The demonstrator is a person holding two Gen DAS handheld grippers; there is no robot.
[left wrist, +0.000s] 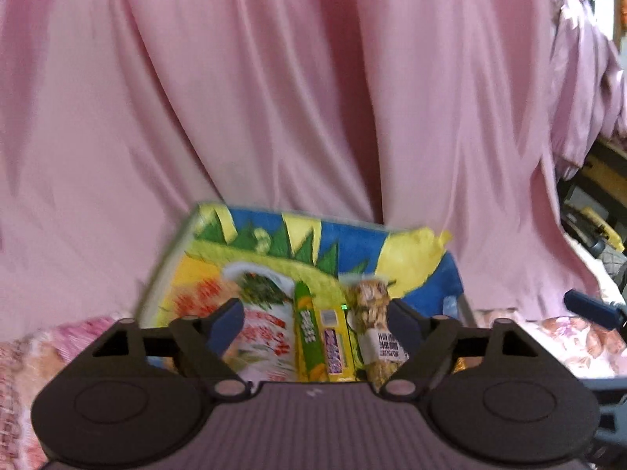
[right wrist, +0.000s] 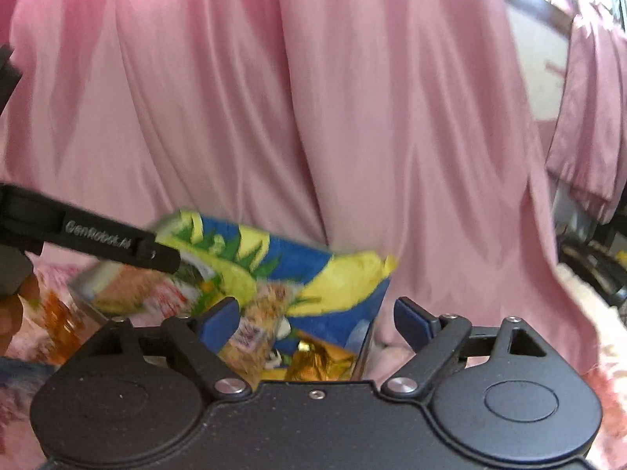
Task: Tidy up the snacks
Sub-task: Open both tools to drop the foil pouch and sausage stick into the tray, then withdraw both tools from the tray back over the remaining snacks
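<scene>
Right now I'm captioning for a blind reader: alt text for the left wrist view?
The open left gripper hovers over a colourful snack box holding a green-and-yellow packet and a nut bar, gripping nothing. Pink draped cloth fills the background.

I see a plain pink curtain (left wrist: 274, 98), blue-yellow-green box (left wrist: 352, 235) (leafy print), green-and-yellow snack bar (left wrist: 307, 333), pink floral tablecloth (left wrist: 568, 344), blue gripper pads (left wrist: 225, 323).

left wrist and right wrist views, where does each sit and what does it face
Left wrist: on the left gripper, facing a snack box against a pink cloth; its open fingers show.
Right wrist: on the right gripper, facing the same box from the right; open fingers and the left gripper show.
Shared: box, cloth, grain bar.
</scene>
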